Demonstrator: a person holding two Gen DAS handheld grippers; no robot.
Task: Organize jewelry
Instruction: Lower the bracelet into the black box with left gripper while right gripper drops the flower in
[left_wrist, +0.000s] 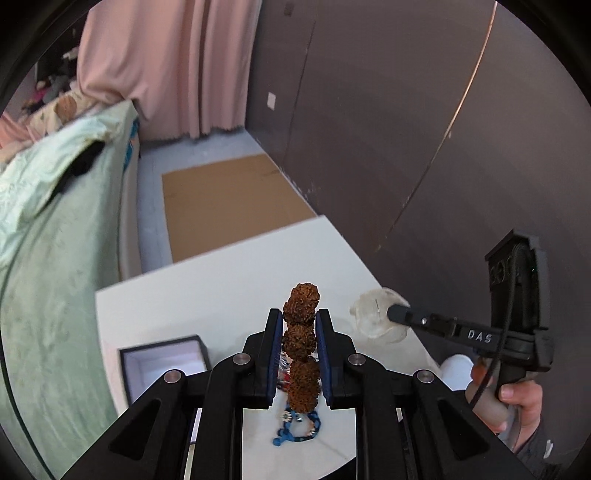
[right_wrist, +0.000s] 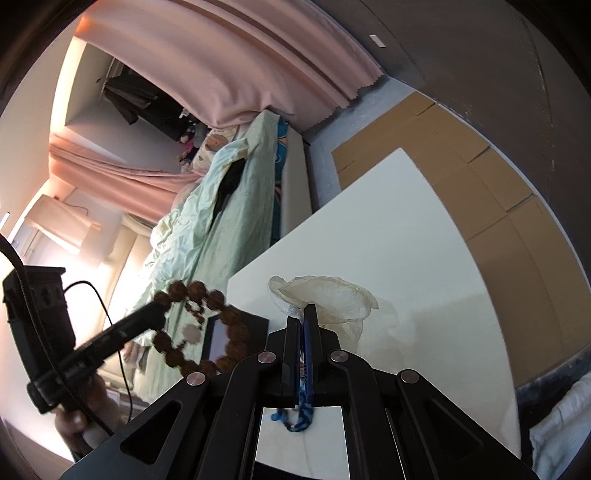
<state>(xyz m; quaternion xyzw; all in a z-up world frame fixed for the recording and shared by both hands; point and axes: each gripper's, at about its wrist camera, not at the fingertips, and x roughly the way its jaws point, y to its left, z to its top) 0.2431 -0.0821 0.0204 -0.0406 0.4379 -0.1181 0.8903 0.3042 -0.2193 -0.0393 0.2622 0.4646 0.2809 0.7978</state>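
My left gripper (left_wrist: 299, 319) is shut on a brown beaded bracelet (left_wrist: 301, 343), held above the white table (left_wrist: 207, 291). The bracelet hangs as a ring in the right wrist view (right_wrist: 201, 328), in front of an open black jewelry box (right_wrist: 236, 336). The box also shows at the left gripper's lower left (left_wrist: 162, 363). My right gripper (right_wrist: 303, 314) is shut on a translucent plastic bag (right_wrist: 325, 295), which also shows in the left wrist view (left_wrist: 373, 314), and is seen from the side there (left_wrist: 397, 314). A blue braided bracelet (left_wrist: 297, 428) lies on the table under the gripper.
A bed with a pale green cover (left_wrist: 48, 240) stands left of the table. Flat cardboard (left_wrist: 229, 203) lies on the floor beyond the table's far edge. A dark wall (left_wrist: 406, 129) runs along the right. Pink curtains (left_wrist: 166, 66) hang at the back.
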